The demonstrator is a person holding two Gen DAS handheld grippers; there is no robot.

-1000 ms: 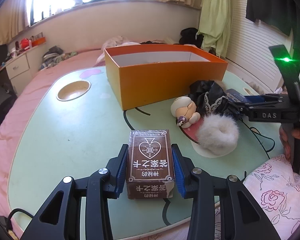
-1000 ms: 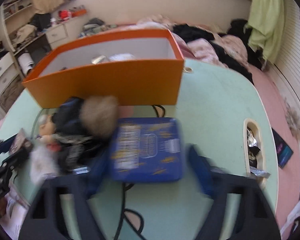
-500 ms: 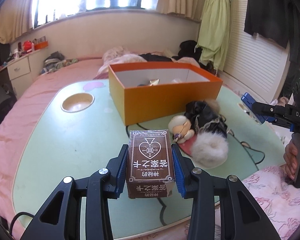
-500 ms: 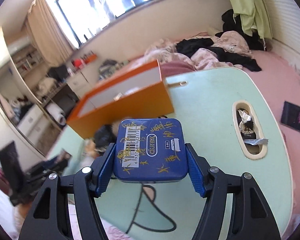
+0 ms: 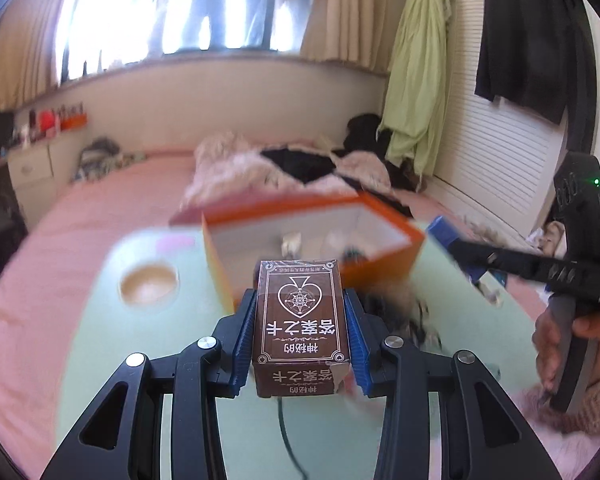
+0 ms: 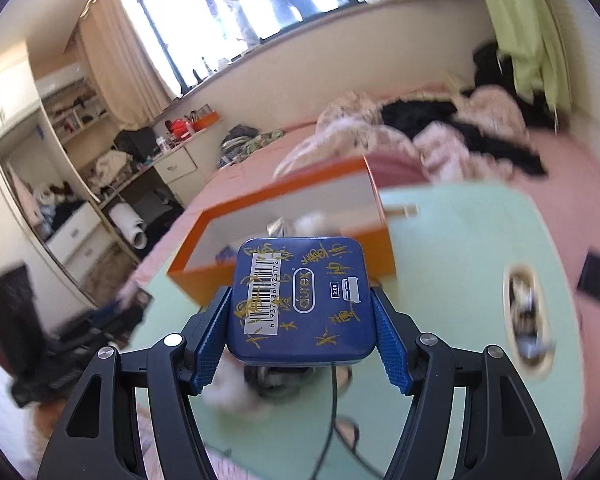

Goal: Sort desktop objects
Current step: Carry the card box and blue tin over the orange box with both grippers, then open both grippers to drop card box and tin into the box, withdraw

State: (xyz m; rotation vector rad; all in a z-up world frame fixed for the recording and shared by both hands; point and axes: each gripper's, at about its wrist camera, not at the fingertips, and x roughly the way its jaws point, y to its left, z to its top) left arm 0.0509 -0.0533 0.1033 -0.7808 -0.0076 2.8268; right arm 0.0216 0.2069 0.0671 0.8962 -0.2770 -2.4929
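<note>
My left gripper (image 5: 300,312) is shut on a brown card box (image 5: 300,324) with a heart emblem, held above the green table (image 5: 120,360). Behind it stands the open orange box (image 5: 380,264) with small items inside. My right gripper (image 6: 302,312) is shut on a blue square tin (image 6: 300,304) with a barcode sticker, also lifted off the table, in front of the orange box (image 6: 284,276). In the left wrist view the right gripper (image 5: 452,244) shows at the right, held by a hand (image 5: 548,340). A doll and fluffy ball (image 6: 260,384) lie blurred under the tin.
A round recess (image 5: 148,284) is sunk in the table at the left, and an oval recess (image 6: 524,312) with wrappers at the right. A black cable (image 6: 336,408) runs over the table. A pink bed (image 5: 80,208) with clothes surrounds the table.
Both grippers have risen with their loads and tilted up, so the orange box now sits lower and its inside shows. The blue tin left the table.
</note>
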